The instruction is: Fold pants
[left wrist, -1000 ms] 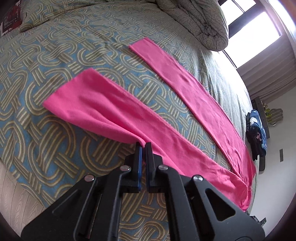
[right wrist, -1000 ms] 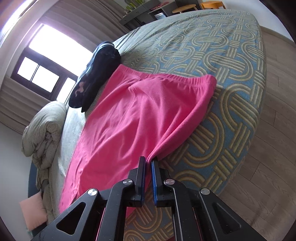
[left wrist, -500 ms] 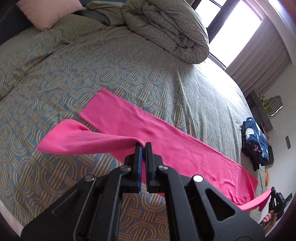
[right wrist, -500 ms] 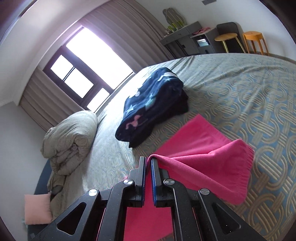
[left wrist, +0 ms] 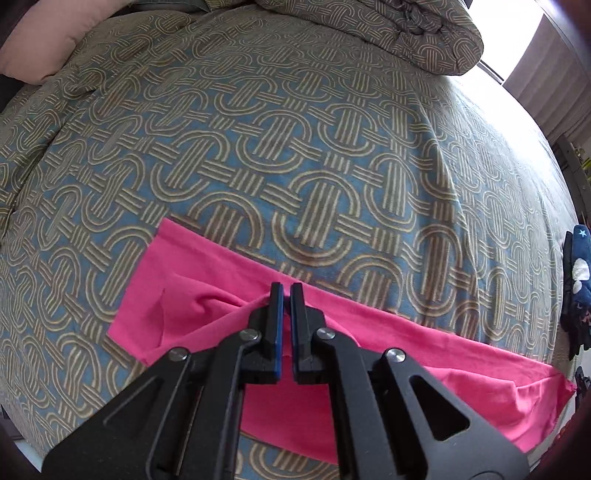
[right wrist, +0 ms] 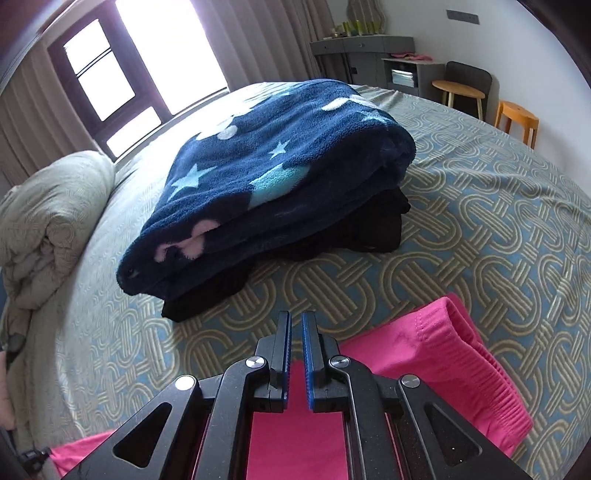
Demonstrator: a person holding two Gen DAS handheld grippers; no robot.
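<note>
The pink pants (left wrist: 424, 354) lie on the patterned bedspread (left wrist: 295, 155), one leg folded over the other into a single long strip. My left gripper (left wrist: 286, 291) sits low over the leg end, its jaws nearly closed, with bunched pink cloth against the left finger (left wrist: 276, 314). In the right wrist view the elastic waistband (right wrist: 472, 350) lies at the lower right. My right gripper (right wrist: 294, 321) hovers just past the waist end with a narrow gap between the jaws and nothing visible in it.
A folded navy star-patterned blanket (right wrist: 280, 166) sits on dark clothes just beyond the right gripper. A rolled duvet (left wrist: 399, 29) and a pink pillow (left wrist: 37, 44) lie at the bed's head. A window, dresser and stools (right wrist: 517, 114) stand beyond the bed.
Both grippers carried the near leg and waist edge over onto the far leg and came down low to the bed. The cloth no longer hangs lifted from the right gripper.
</note>
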